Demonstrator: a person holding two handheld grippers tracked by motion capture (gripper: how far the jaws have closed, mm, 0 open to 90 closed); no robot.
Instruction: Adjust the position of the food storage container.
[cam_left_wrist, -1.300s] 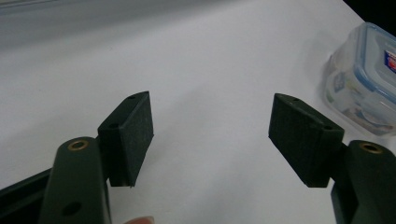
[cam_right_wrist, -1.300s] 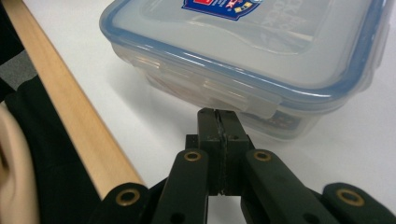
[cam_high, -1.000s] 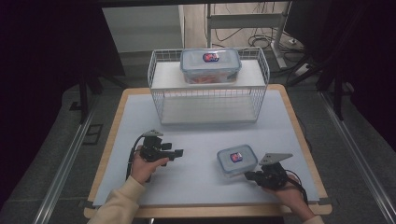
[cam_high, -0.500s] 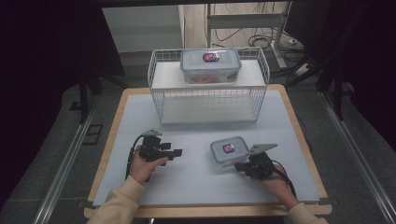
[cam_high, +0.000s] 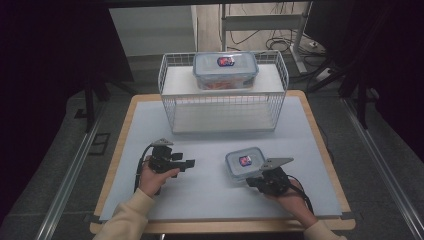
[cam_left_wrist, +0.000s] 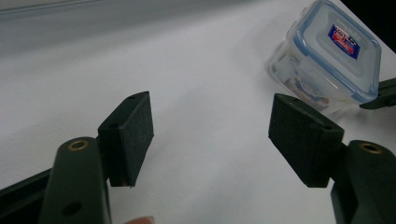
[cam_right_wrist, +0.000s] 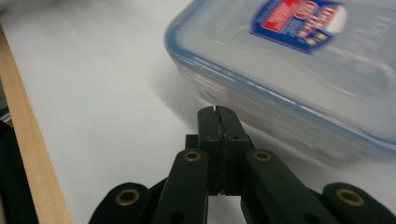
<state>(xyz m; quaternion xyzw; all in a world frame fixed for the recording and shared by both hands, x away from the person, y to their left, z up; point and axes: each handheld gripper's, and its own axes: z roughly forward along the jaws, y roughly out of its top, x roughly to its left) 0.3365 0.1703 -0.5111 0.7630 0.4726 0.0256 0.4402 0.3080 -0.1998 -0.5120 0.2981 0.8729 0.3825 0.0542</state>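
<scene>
A small clear lidded container (cam_high: 244, 162) with a blue rim and a red-blue label lies on the white tabletop (cam_high: 210, 195), right of centre. My right gripper (cam_high: 251, 180) is just in front of it, shut with nothing between its pads. In the right gripper view the closed tips (cam_right_wrist: 218, 113) sit right at the container's (cam_right_wrist: 299, 60) near side wall. My left gripper (cam_high: 189, 163) rests in a hand at the left, pointing right toward the container (cam_left_wrist: 329, 56), jaws open and empty (cam_left_wrist: 210, 135).
A white wire rack (cam_high: 225, 107) stands at the back of the table, and a larger clear lidded container (cam_high: 225, 70) sits on its top shelf. The wooden table edge (cam_right_wrist: 32, 158) runs close to my right gripper.
My right gripper has slid to the left, and the small container has shifted left and a little farther back with it. The left gripper has stayed put.
</scene>
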